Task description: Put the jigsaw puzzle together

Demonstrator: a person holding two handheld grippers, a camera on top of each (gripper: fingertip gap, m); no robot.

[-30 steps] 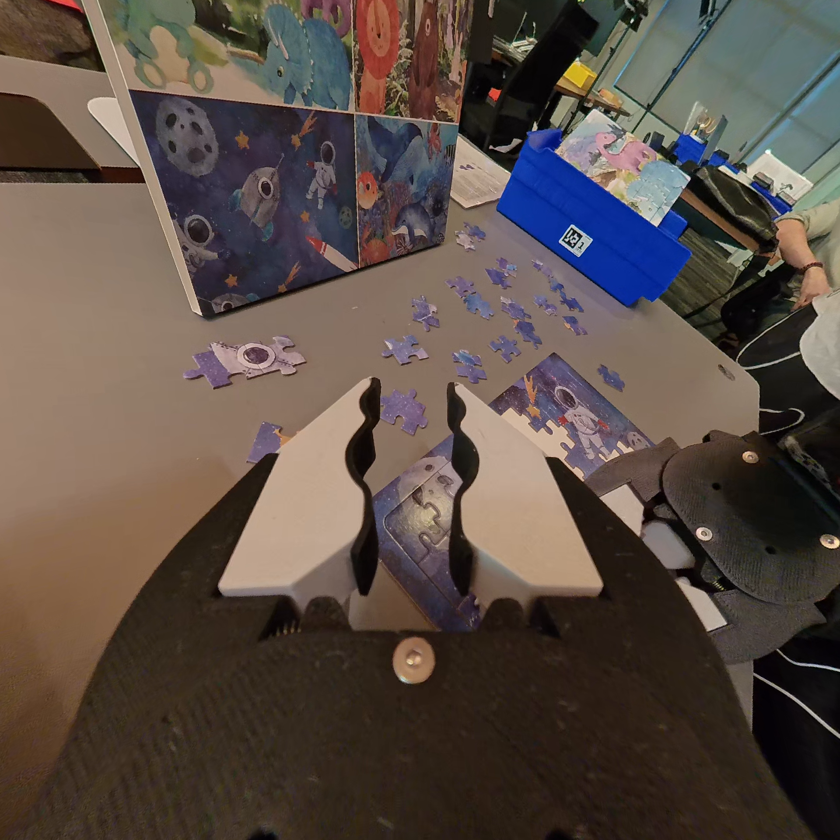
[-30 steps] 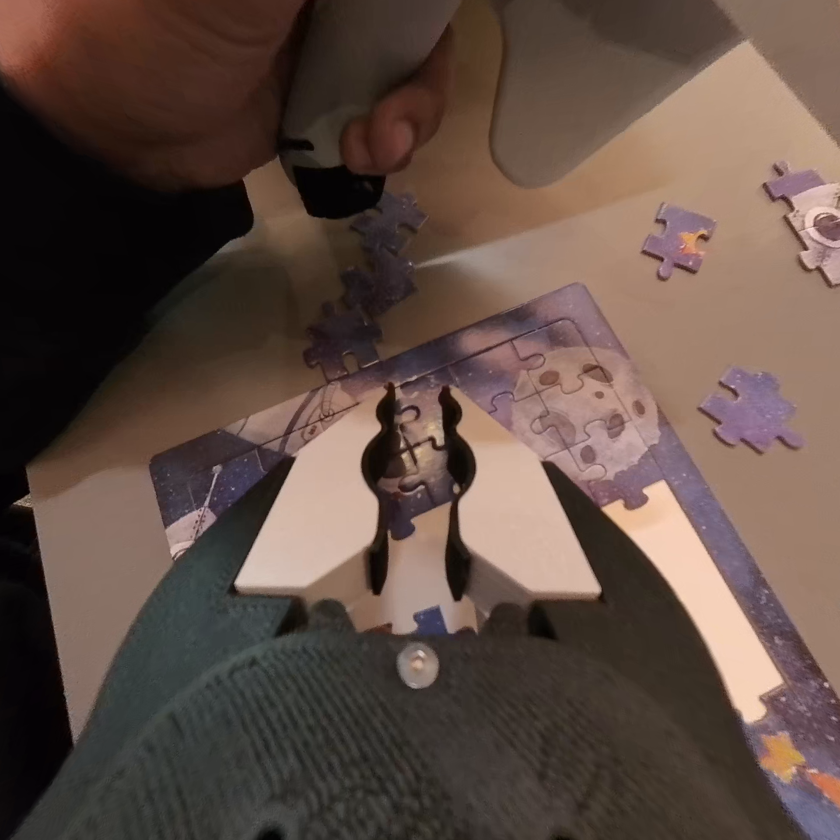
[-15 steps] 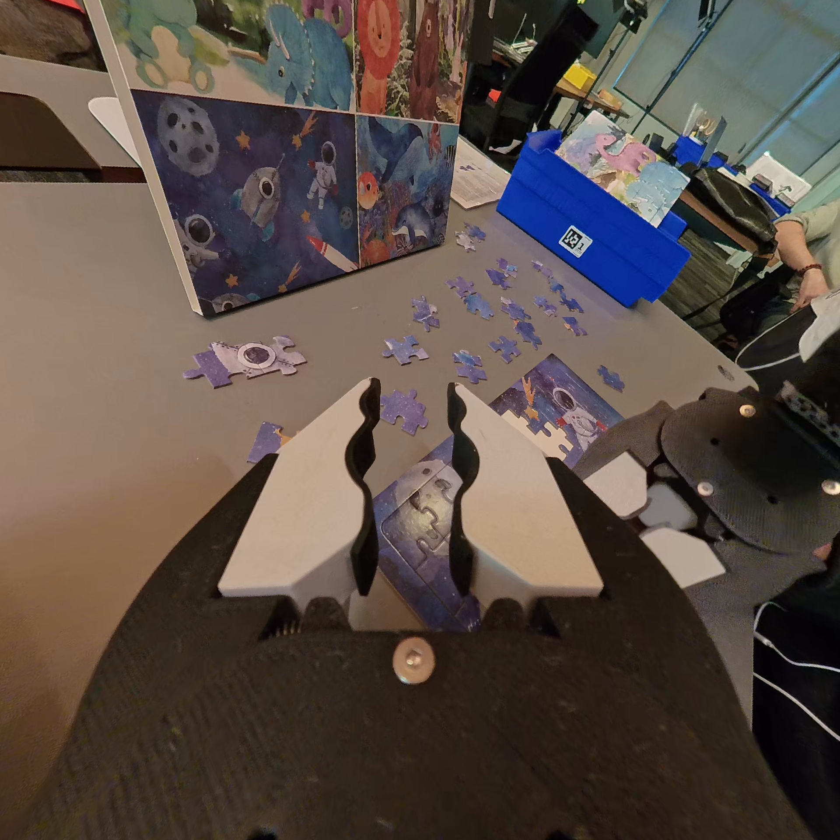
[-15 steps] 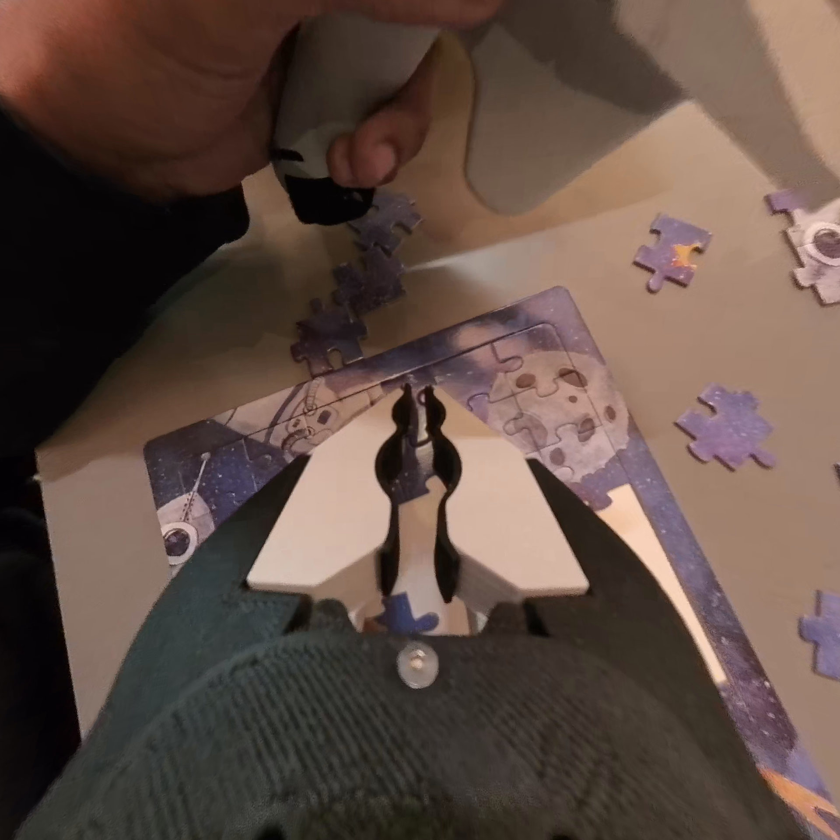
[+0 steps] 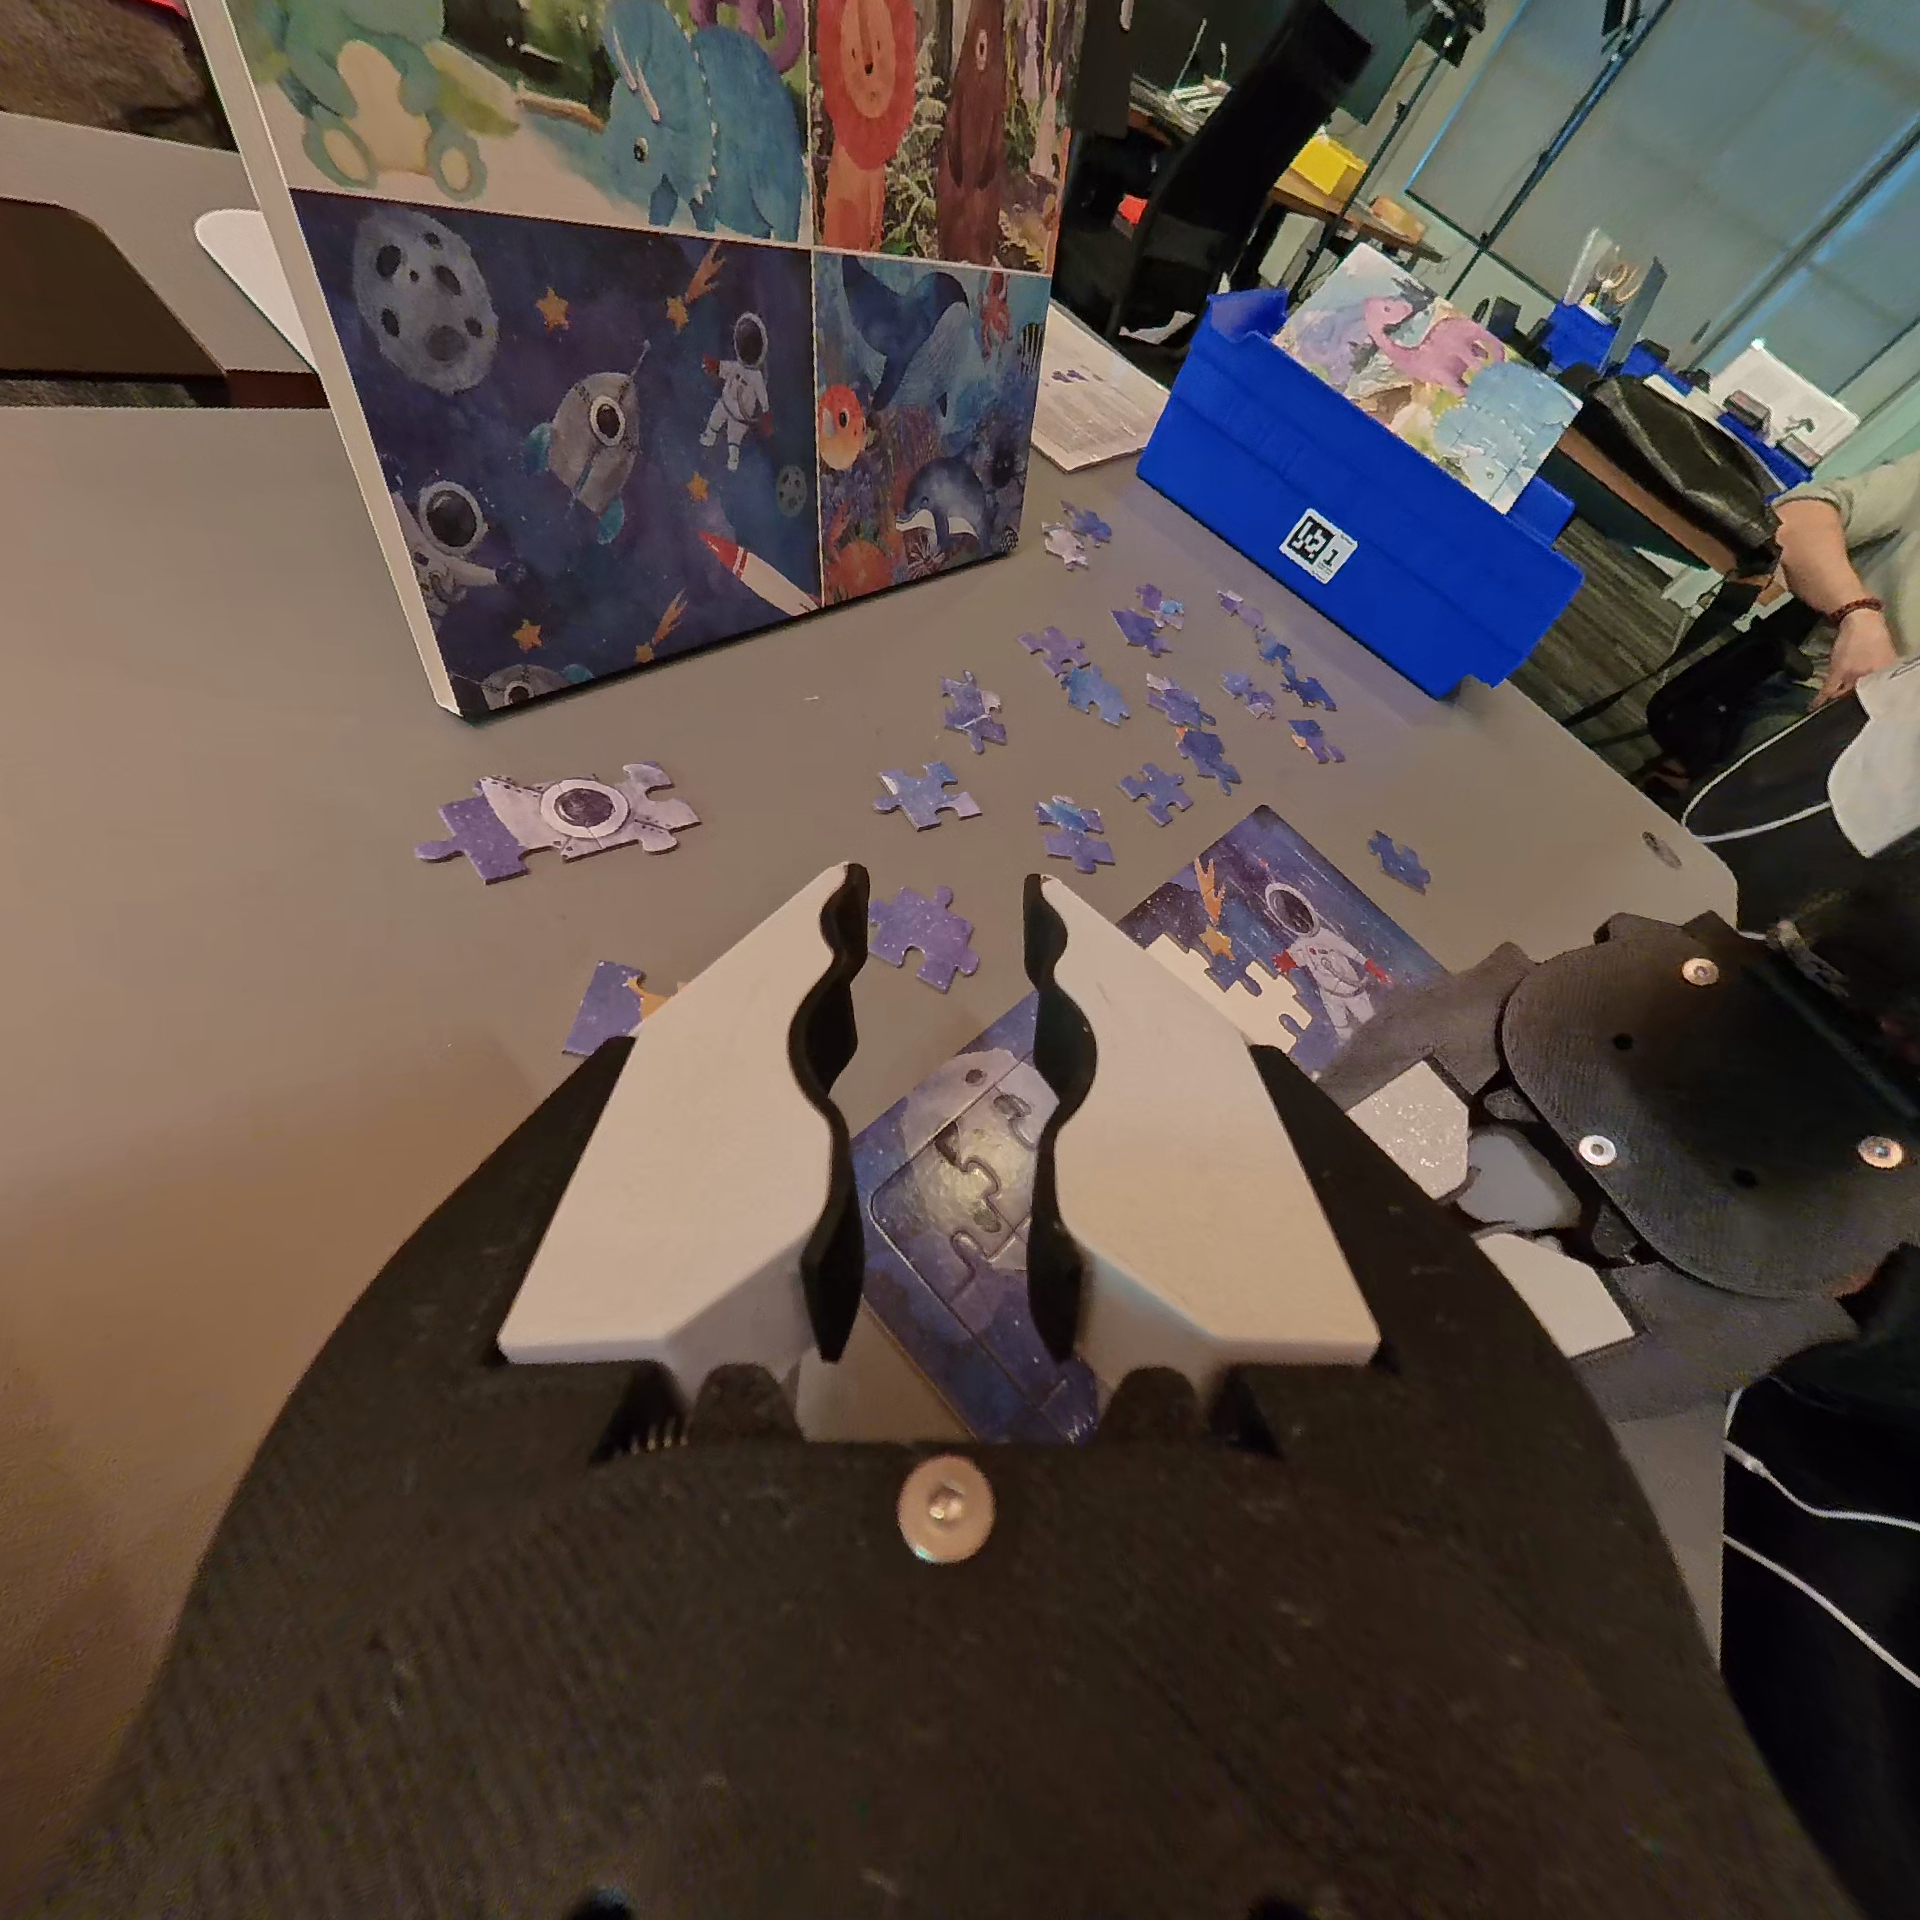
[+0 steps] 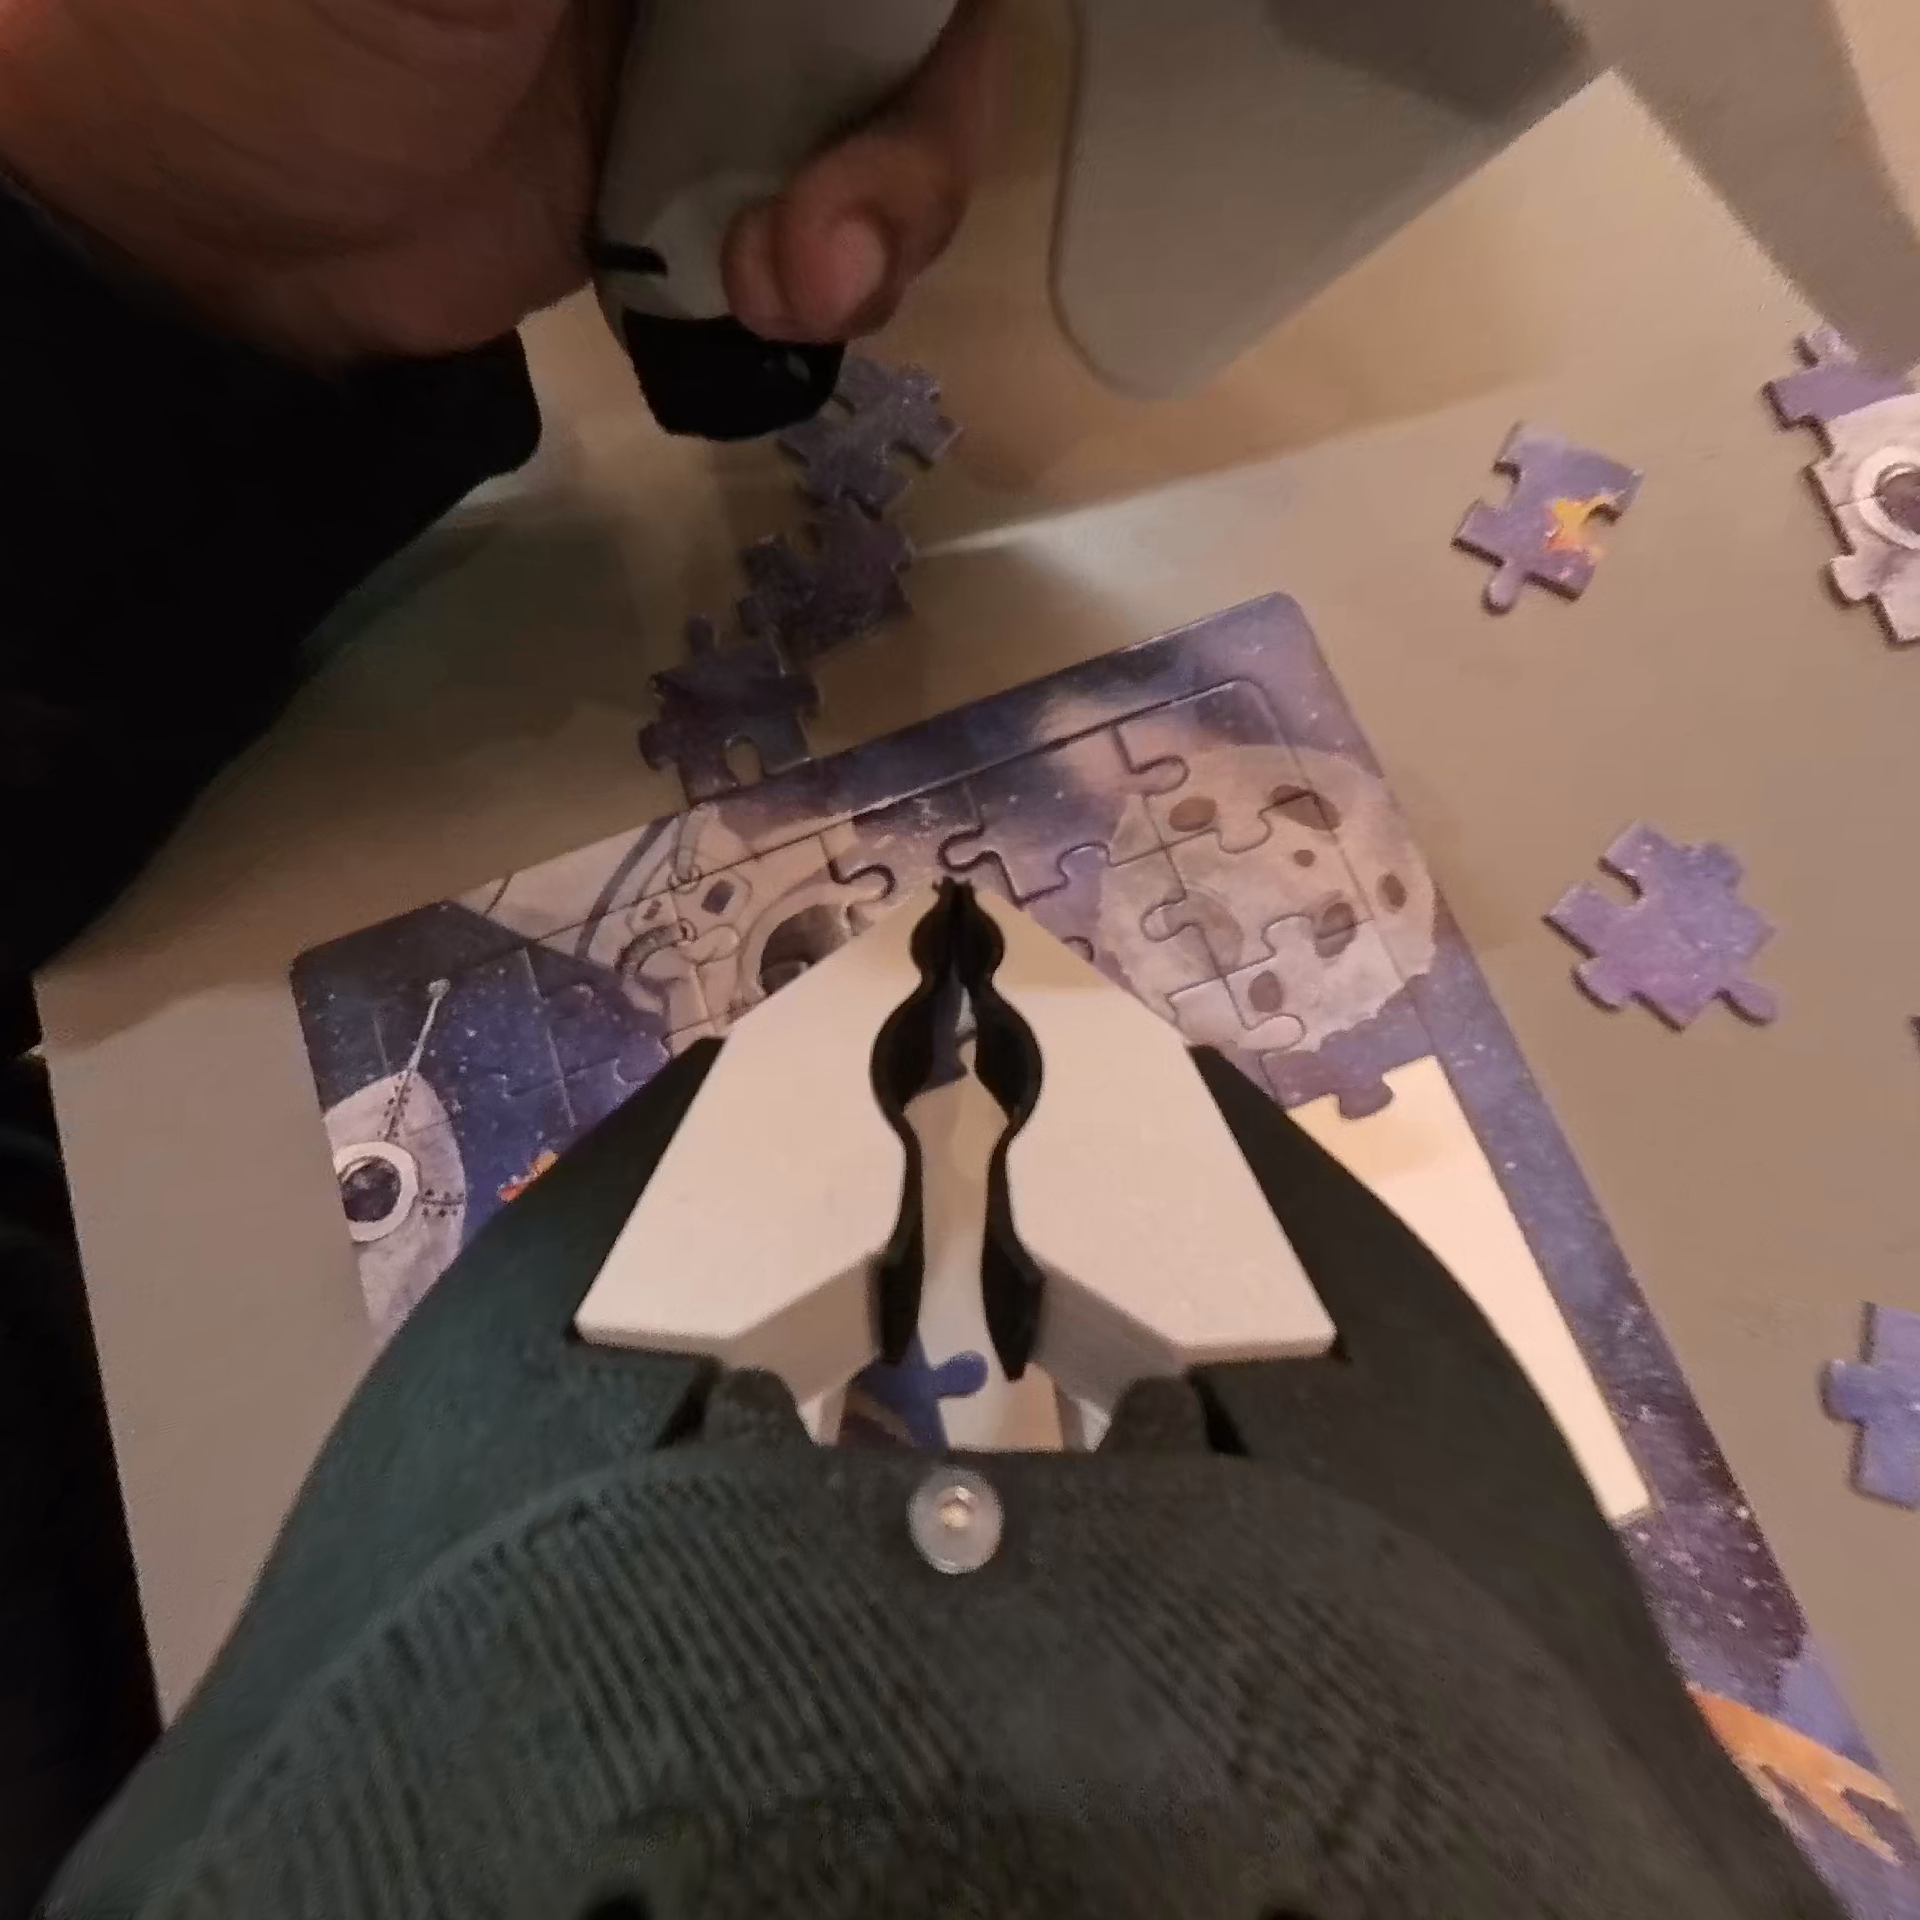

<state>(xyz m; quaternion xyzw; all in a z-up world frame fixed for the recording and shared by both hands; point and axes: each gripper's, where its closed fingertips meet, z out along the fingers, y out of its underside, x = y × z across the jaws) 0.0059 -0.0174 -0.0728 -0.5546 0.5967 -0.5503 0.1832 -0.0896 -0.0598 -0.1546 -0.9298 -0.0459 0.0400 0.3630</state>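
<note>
at far left a propped picture board [image 5: 665,395] stands on the grey table [image 5: 208,831], a joined pair of rocket pieces [image 5: 566,821] lying in front of it. the left gripper [image 5: 945,883] hovers with its jaws apart and nothing between the pads, a single starry piece [image 5: 925,935] on the table just beyond its tips (near enough that a careless dip could scatter it). below and to the right lies the puzzle tray [image 5: 1288,935], partly filled, an astronaut showing at its far end. loose blue pieces [image 5: 1153,707] are strewn toward a blue bin [image 5: 1351,520] at the right. over the tray the right gripper [image 6: 954,891] has its tips pressed together on nothing visible, poised at the edge of the assembled moon section [image 6: 1278,883]. the risk, as it looks from here: closed tips pushing down off-centre could lift or buckle neighbouring pieces that are only loosely seated, or slide the whole tray, since nothing visibly pins it. a short chain of dark pieces [image 6: 821,582] beside the tray's upper edge, under the left hand [image 6: 312,156], could also get nudged out of line.
</note>
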